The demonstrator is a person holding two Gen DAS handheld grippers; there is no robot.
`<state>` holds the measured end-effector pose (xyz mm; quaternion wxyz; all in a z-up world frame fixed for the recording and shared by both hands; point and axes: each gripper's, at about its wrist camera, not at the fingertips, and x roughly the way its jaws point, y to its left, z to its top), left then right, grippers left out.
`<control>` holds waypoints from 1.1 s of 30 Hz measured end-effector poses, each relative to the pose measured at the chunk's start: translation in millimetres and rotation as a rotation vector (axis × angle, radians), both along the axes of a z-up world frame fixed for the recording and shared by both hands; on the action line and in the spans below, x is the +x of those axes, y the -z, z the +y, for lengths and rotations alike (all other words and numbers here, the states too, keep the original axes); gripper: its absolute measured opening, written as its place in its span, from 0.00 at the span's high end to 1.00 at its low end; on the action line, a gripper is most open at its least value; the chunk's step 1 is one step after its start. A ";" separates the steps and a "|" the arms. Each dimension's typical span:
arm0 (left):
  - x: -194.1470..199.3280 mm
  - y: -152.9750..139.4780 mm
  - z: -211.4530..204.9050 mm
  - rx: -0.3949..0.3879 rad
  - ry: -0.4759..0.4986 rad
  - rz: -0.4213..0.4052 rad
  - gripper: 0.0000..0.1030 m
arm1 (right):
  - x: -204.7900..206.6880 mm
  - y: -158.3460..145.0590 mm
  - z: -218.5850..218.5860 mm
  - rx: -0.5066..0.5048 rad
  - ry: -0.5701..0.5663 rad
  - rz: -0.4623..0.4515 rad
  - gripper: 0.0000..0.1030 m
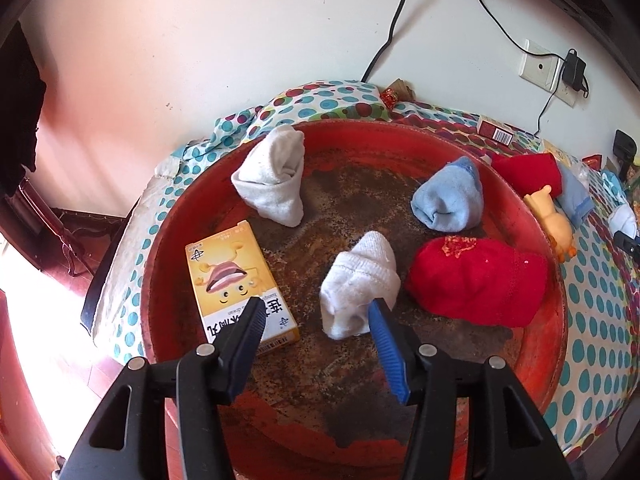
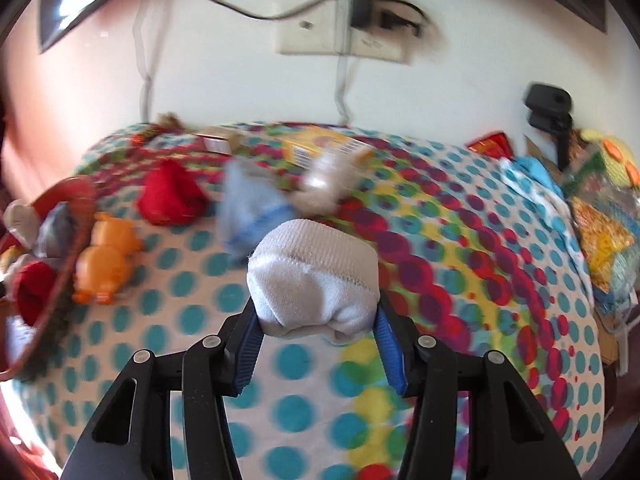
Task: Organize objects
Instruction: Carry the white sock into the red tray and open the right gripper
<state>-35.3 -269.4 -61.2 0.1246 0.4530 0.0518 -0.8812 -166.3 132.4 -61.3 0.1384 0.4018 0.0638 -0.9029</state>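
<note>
A round red tray with a worn, rusty floor holds a yellow medicine box, two rolled white socks, a blue sock and a red sock. My left gripper is open low over the tray. The nearer white sock lies by its right fingertip, free of the pads. In the right wrist view my right gripper is shut on another rolled white sock, held above the dotted cloth.
On the cloth beside the tray rim lie an orange toy, a red sock, a blue sock and a yellow box. Packets and cloths pile up at the right. A wall with sockets and cables stands behind.
</note>
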 end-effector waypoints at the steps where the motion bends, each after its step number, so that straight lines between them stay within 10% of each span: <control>1: 1.2 -0.9 -1.9 0.004 -0.001 0.000 0.47 | 7.0 -5.2 -11.4 -0.016 -0.034 0.004 0.53; 15: 6.4 -3.4 -17.2 0.015 -0.015 -0.012 0.47 | 108.1 -28.3 -185.0 -0.058 -0.516 -0.020 0.53; 33: 14.6 -9.6 -40.9 0.064 -0.072 0.008 0.47 | 134.9 -0.6 -263.8 -0.021 -0.651 -0.099 0.53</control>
